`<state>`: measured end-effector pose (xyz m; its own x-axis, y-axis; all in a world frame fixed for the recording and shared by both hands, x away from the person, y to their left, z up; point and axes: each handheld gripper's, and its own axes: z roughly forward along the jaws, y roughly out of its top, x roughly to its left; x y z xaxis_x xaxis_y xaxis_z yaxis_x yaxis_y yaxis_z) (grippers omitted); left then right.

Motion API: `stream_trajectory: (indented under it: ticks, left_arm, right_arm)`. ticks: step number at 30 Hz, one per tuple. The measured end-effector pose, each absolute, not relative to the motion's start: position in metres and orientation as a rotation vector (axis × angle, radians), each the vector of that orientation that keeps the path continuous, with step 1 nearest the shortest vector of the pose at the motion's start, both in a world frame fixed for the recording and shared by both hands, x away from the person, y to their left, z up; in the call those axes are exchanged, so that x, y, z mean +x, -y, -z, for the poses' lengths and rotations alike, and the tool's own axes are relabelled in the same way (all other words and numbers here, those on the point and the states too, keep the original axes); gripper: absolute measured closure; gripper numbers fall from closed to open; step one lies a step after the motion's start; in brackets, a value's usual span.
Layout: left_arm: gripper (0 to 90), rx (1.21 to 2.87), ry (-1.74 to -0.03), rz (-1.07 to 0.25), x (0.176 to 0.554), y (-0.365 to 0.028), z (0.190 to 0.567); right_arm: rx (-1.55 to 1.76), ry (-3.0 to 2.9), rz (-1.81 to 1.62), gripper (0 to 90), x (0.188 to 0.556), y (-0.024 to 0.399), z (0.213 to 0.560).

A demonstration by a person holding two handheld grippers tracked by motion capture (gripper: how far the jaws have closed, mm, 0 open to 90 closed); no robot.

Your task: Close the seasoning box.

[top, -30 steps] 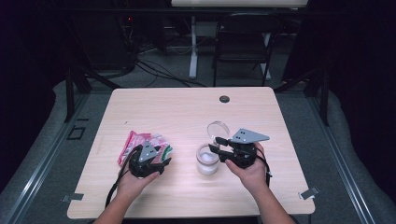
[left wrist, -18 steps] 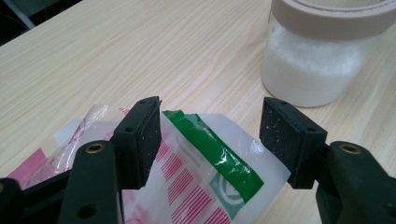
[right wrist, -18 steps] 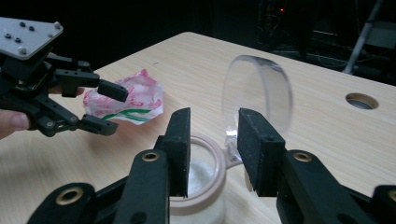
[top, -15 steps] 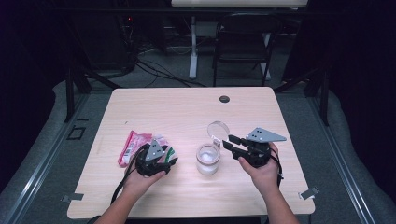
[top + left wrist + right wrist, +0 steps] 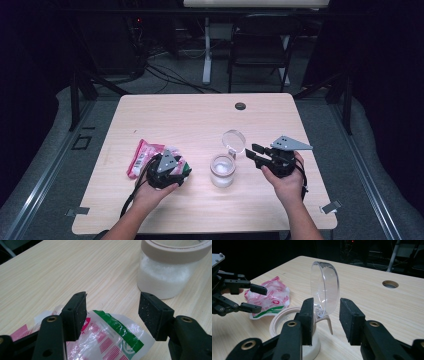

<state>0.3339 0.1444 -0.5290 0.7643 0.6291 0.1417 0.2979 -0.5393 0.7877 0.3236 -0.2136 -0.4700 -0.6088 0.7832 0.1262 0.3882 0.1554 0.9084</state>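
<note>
High view first: shows a jar (image 5: 222, 171) of white grains toward the near middle of the table (image 5: 200, 115), with its clear hinged lid (image 5: 233, 141) flipped upright at the far side. Places the right gripper (image 5: 325, 315) just to the right of that lid; from the right gripper view, about half open, with jaws lately closing and the lid framed between them, yet no pad plainly pressing on it. Places the left gripper (image 5: 112, 312) well left of the jar, spread wide and holding nothing, hovering over a crinkled pink-and-green packet (image 5: 112, 337). Likely trouble from here: pinching the thin lid off-centre and twisting the slim hinge arm, perhaps snapping it. Equally likely: swinging the lid with the jar unsteadied, since nothing braces the body, and so sliding or tipping it and scattering grains across the wood. Also possible: slipping off smooth curved plastic and letting the lid spring back. On the other side, catching the slack film on one pad only and dragging the packet instead of lifting it.
</note>
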Motion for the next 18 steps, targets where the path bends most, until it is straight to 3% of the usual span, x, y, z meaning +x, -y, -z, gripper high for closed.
stream_trajectory:
  ticks: [18]
  left_arm:
    - [39.6,2.155,-0.691,-0.536,0.334,-0.1454,0.5282]
  right_arm:
    - [1.132,-2.058,-1.434,64.1,0.3252,0.2166,0.471]
